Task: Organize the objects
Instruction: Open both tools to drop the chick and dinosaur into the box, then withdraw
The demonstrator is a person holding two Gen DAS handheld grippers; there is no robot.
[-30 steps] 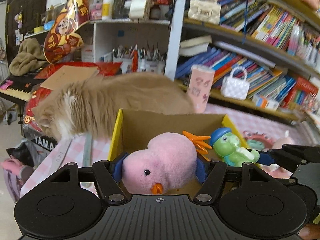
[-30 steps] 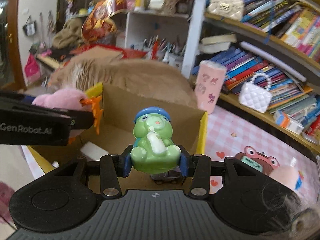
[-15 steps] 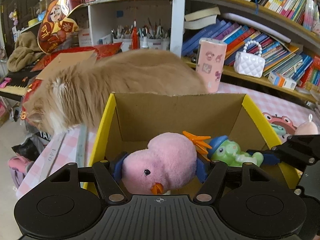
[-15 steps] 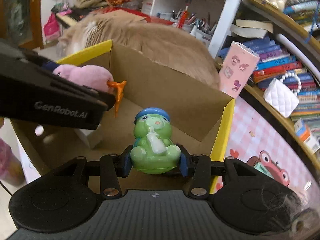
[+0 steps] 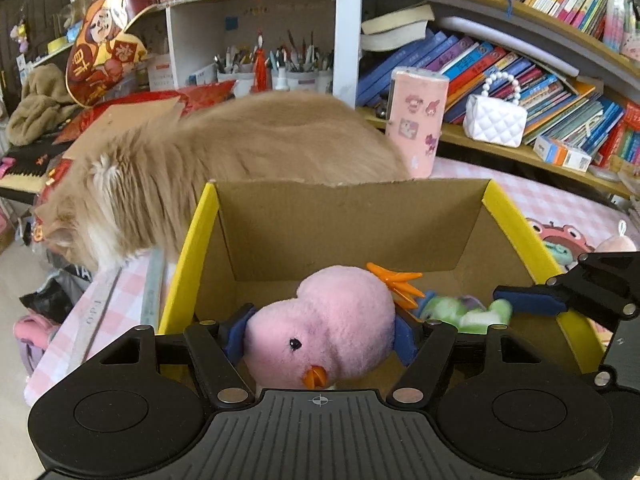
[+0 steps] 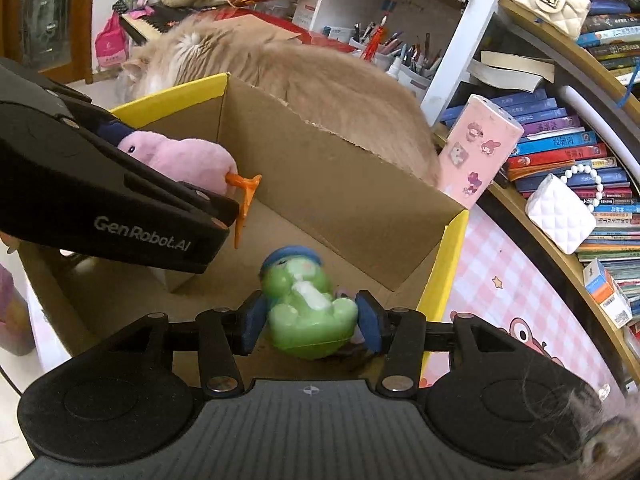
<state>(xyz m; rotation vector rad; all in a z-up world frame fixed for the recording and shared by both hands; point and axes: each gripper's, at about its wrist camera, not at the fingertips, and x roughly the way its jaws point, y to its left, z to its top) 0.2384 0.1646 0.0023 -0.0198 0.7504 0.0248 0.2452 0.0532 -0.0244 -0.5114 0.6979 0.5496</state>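
Note:
My left gripper (image 5: 320,334) is shut on a pink plush chick (image 5: 324,336) with orange feet, held over the open cardboard box (image 5: 348,220) with yellow flaps. My right gripper (image 6: 310,322) has opened; a green frog toy (image 6: 308,312) with a blue cap sits blurred between the blue pads, with gaps on both sides, low inside the box (image 6: 332,184). The frog (image 5: 460,310) and the right gripper's arm also show in the left wrist view. The left gripper with the chick (image 6: 188,160) shows at the left of the right wrist view.
A fluffy ginger cat (image 5: 224,168) stands just behind the box. A pink tumbler (image 5: 418,120) and a white quilted purse (image 5: 496,120) stand by the bookshelf. A pink checked cloth (image 6: 508,292) covers the table. A ruler (image 5: 152,292) lies left of the box.
Both grippers moved down into the box. The right gripper's pads spread apart and the green frog dropped and tilted. The left gripper kept hold of the chick.

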